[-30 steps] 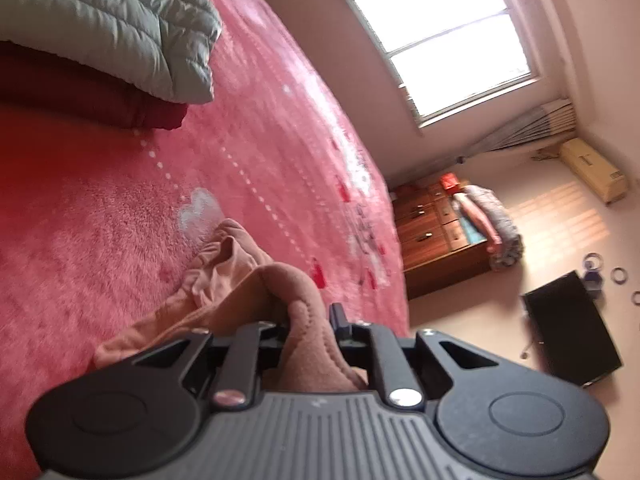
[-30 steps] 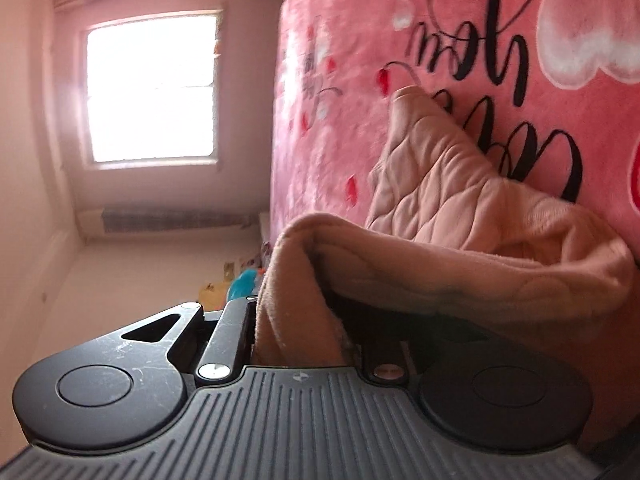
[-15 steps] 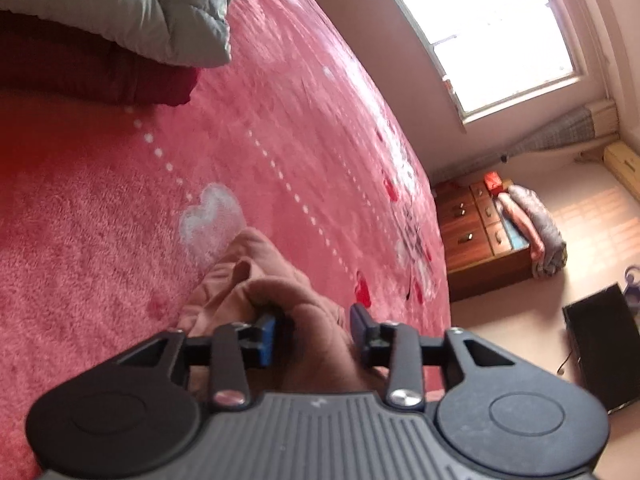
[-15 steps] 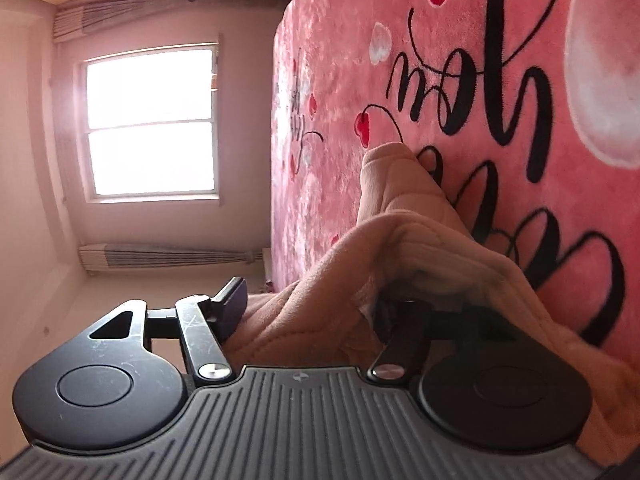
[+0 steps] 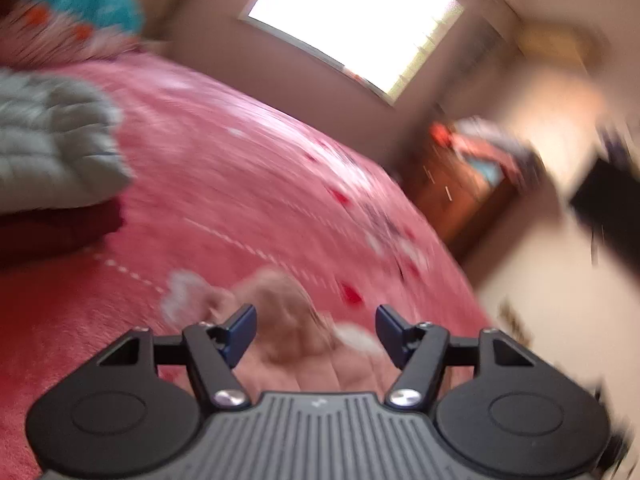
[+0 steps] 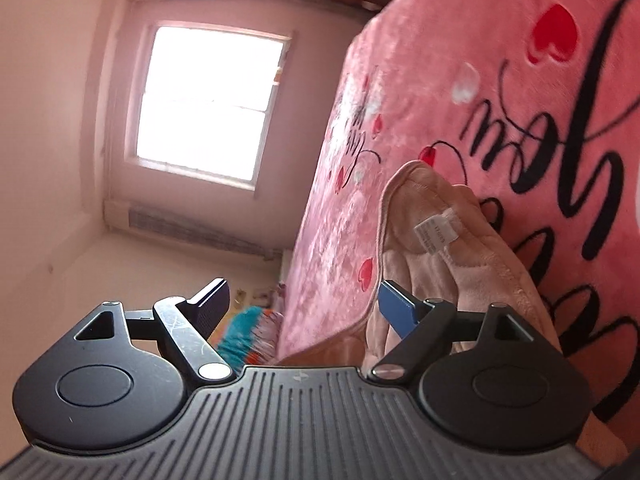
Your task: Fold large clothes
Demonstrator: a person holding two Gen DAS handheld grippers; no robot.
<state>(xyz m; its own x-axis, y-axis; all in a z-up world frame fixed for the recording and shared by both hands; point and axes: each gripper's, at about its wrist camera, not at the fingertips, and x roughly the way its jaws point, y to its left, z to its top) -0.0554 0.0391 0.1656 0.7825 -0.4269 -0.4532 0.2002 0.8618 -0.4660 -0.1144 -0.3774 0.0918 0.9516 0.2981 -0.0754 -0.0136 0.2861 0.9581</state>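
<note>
Both grippers, left [image 5: 316, 330] and right [image 6: 302, 306], jaws just opened wide, holding nothing: garment [image 6: 440, 248] dropped bunched on bed [image 6: 480, 40], fold looks barely started.

Pale pink quilted garment [image 6: 448, 248] lies crumpled on the bed, label showing.

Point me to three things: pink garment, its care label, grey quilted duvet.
pink garment [image 6: 436, 264]: right wrist view, on the fleecy fabric below the label.
care label [image 6: 436, 233]: right wrist view, middle of the white tag.
grey quilted duvet [image 5: 52, 148]: left wrist view, on its folded top surface.
</note>
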